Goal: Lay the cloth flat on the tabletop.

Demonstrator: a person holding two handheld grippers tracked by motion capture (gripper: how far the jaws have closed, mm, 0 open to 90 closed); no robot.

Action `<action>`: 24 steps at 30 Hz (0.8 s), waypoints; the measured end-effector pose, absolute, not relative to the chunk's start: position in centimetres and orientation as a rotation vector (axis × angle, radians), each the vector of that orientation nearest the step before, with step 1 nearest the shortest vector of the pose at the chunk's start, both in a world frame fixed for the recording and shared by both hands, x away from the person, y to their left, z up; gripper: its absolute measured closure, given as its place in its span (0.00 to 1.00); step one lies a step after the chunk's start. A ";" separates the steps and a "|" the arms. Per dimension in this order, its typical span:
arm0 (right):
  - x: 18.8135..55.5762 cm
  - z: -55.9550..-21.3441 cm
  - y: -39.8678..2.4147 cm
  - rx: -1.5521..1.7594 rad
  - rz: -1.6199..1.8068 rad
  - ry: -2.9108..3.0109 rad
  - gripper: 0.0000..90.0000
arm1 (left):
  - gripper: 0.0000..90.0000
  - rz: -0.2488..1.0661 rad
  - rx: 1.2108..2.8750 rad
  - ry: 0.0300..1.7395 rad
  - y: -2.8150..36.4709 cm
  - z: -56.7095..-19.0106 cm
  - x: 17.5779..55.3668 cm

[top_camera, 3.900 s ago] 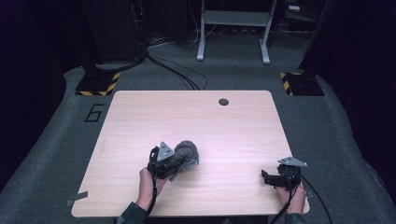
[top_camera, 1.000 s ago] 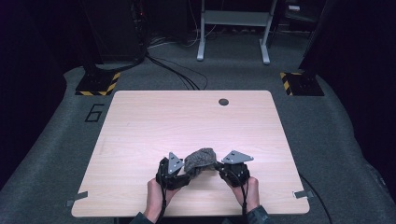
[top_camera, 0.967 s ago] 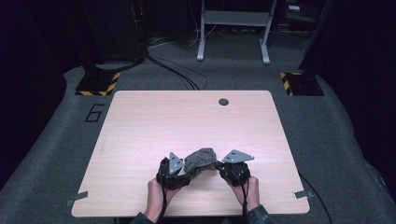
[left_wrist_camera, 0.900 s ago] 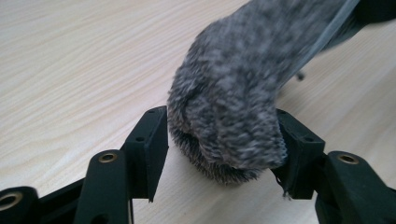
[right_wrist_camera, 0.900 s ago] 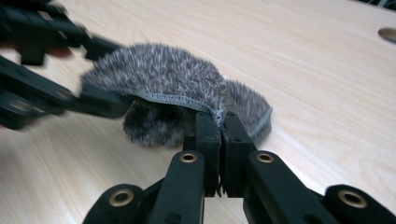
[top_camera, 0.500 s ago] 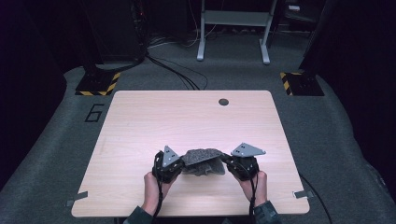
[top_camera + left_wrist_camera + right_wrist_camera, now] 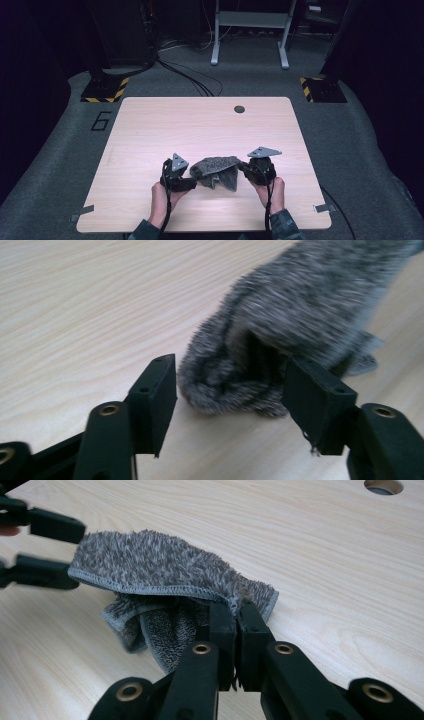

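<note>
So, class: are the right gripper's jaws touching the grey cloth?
Touching. The right gripper view shows the right gripper shut on the grey cloth, pinching its stitched edge.

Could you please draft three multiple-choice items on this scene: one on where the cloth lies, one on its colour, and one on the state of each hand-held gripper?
1. Where is the cloth?
A. near table edge, between the hand-held grippers
B. on the floor
C. over the table's hole

2. Its colour?
A. red
B. grey
C. yellow

3. Which hand-held gripper pinches it?
A. left
B. right
C. neither

Answers:
1 A, it lies on the table between both.
2 B, its fuzzy pile is grey.
3 B, the right hand-held gripper is shut on its hem; the left hand-held gripper stands open around a fold.
</note>
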State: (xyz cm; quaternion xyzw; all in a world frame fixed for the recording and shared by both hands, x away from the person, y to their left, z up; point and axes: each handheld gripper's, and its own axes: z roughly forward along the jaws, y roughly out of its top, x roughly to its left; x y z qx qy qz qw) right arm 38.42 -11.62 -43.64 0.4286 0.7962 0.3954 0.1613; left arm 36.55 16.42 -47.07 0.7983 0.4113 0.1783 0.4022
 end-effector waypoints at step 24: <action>38.0 -43.0 -11.5 1.180 1.124 2.281 0.98 | 0.92 0.546 1.973 1.008 15.6 -45.7 40.6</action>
